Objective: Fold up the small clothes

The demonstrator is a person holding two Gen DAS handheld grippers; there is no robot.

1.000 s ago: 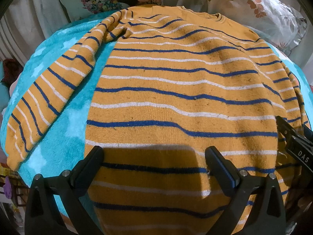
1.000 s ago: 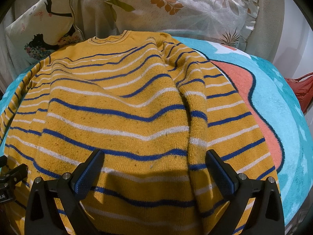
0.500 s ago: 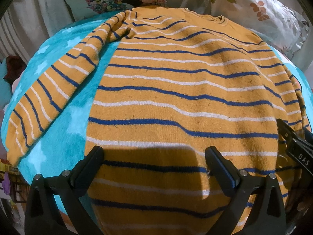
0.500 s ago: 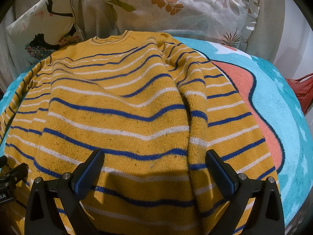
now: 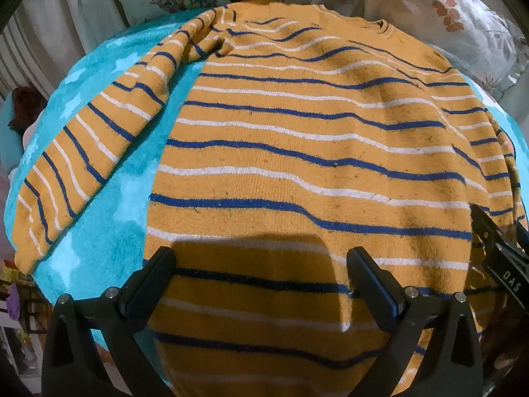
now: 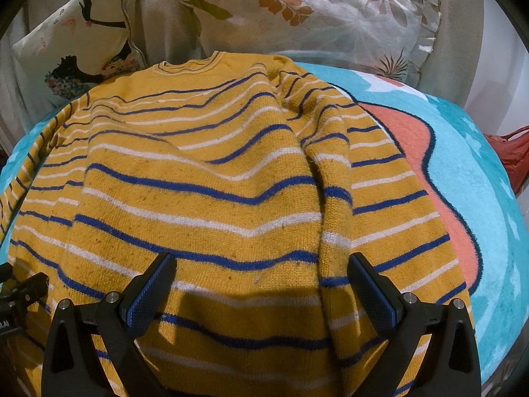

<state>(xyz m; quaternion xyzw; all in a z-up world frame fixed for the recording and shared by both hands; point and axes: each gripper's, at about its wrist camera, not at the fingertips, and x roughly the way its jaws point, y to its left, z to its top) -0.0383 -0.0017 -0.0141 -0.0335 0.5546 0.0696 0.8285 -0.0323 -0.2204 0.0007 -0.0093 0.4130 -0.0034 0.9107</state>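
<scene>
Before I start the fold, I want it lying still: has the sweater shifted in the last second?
No. In the right wrist view the sweater keeps its place against the leaf-print pillow.

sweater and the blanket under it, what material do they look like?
Sweater: looks like a matte yellow knit, wool or acrylic; fine ribbing and pilling specks show. Blanket: seems plush fleece or microfibre, with a fuzzy teal and coral nap. Exact fibre can't be told.

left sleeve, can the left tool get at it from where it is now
Probably yes. The left sleeve lies spread flat on the blanket, uncovered, off to the left of the open left tool, which hangs over the sweater hem.
</scene>
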